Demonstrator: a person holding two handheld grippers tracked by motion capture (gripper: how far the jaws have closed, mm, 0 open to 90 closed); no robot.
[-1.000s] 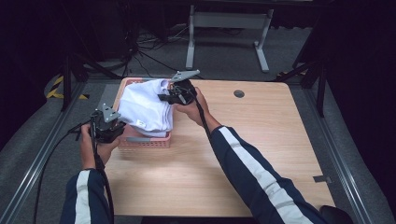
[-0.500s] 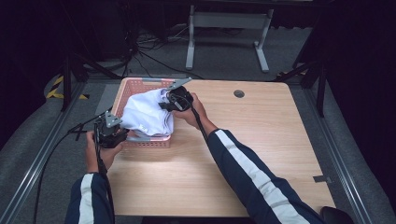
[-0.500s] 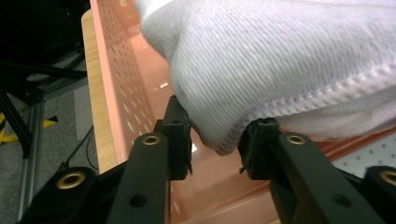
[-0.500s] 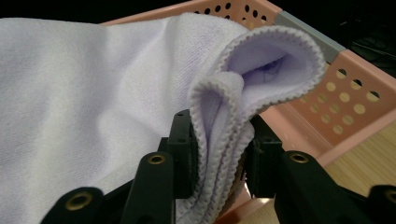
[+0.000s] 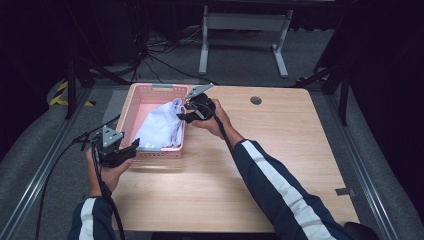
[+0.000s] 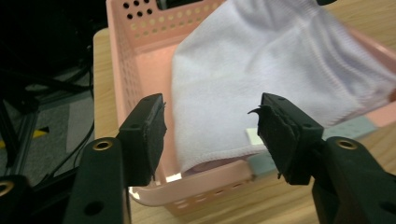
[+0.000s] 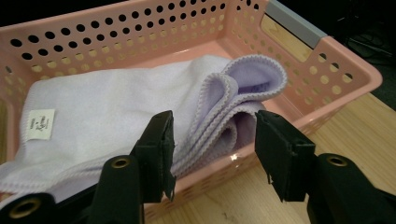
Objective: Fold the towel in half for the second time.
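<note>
high view: overhead from the person's side, facing forward and down, far, whole bench [image 5: 280, 165] | left gripper view: close, along its jaws at pink basket [image 6: 122, 56] corner | right gripper view: close, opposite rim | shared: basket, white towel [image 7: 116, 112]

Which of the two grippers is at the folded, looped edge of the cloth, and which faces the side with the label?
The right gripper faces the cloth's looped fold in the pink basket. The left gripper, jaws just opened, faces the label side.

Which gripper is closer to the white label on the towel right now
Left. The left gripper sits at the basket's near corner, beside the label; the right gripper is at the towel's far folded edge.
</note>
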